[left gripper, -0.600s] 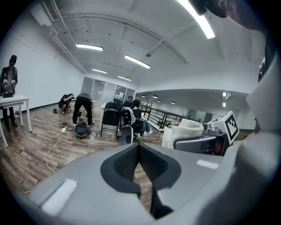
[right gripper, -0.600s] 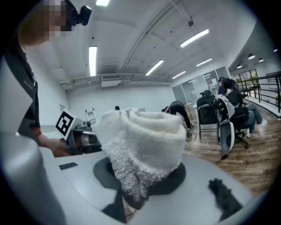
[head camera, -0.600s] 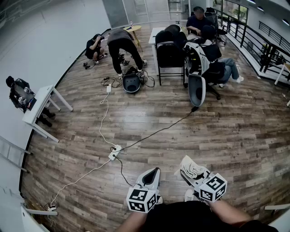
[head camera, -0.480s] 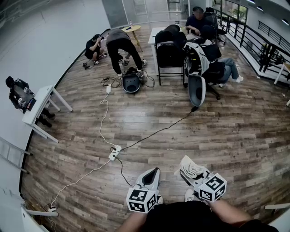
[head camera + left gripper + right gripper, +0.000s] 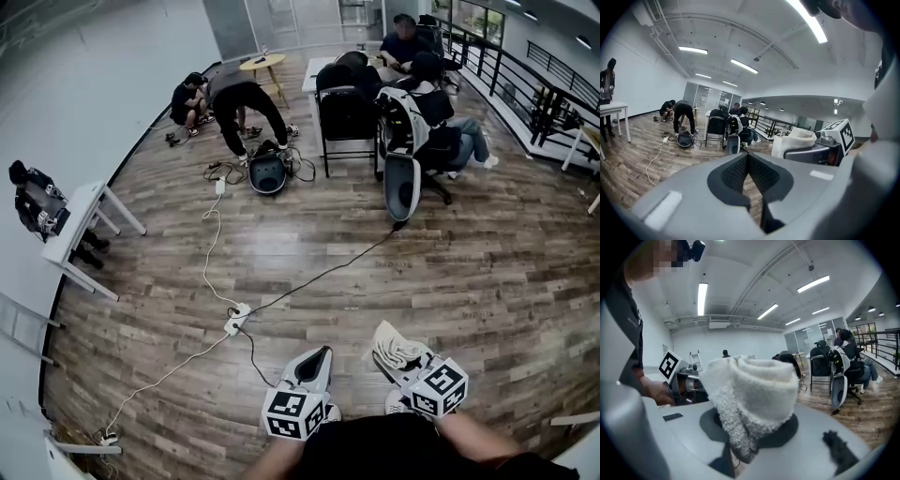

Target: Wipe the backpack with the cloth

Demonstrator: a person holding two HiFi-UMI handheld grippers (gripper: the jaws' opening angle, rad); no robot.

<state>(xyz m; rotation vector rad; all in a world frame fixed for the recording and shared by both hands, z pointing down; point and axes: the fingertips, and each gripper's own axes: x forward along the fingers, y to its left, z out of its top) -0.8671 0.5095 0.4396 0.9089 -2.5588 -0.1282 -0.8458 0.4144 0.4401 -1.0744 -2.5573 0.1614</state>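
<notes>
The left gripper (image 5: 322,354) has a smooth pale grey shell that narrows into two fingers (image 5: 686,197). Each finger is lined on the inside with a black pad (image 5: 736,174) moulded in a fine grid texture. At its back sits a white cube (image 5: 293,413) printed with black square markers on every face that shows. The right gripper (image 5: 386,354) is of the same build, pale grey with dark inner pads, and carries a like cube (image 5: 439,387) with its own black-and-white pattern. The person wears a black top (image 5: 394,452). Its dark short sleeve (image 5: 629,317) bears a small pale mark.
</notes>
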